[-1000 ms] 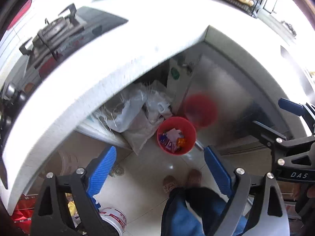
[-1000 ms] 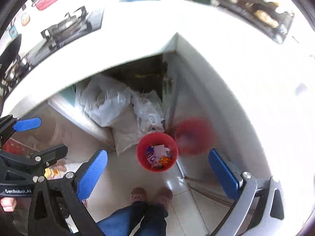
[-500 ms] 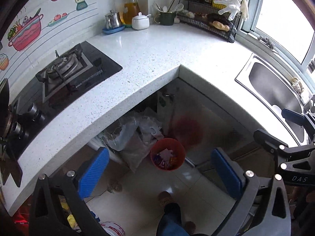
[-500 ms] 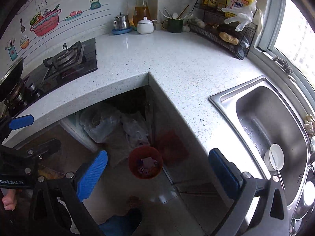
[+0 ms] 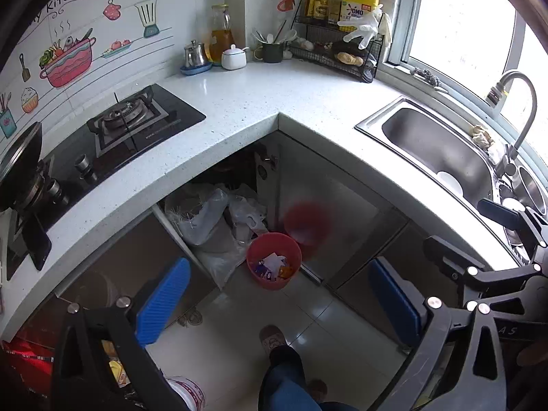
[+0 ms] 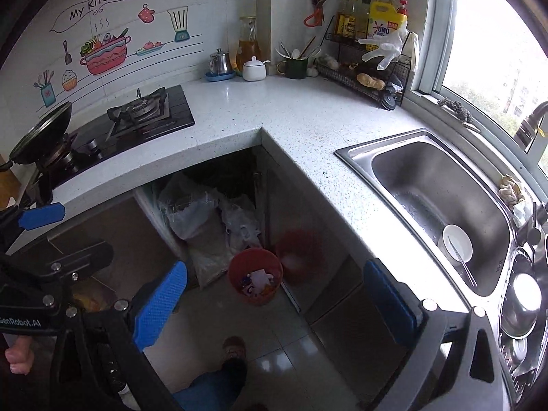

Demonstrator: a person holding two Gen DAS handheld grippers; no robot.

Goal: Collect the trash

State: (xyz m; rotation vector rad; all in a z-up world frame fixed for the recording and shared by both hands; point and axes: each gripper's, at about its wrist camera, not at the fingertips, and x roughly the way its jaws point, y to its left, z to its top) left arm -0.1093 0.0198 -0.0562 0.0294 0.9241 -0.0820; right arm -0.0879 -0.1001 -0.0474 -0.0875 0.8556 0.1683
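Note:
A red bin (image 5: 274, 261) (image 6: 255, 276) stands on the floor tiles at the inner corner of the counter, with several paper and wrapper scraps inside it. High above it, my left gripper (image 5: 279, 294) is wide open with nothing between its blue pads. My right gripper (image 6: 274, 299) hangs just as high, also open and empty. In the right wrist view the left gripper's side shows at the far left, and in the left wrist view the right gripper's side shows at the far right.
The white L-shaped counter (image 5: 253, 102) carries a gas hob (image 5: 133, 120), a steel sink (image 6: 438, 198) holding a white bowl (image 6: 457, 242), jars and a wire rack (image 5: 339, 54). White bags (image 5: 205, 219) fill the open cabinet. The person's foot (image 5: 272, 337) stands on the tiles.
Both grippers have risen and pulled back from the red bin. The bin looks smaller now, and the counter top, hob, sink and wall have come into view.

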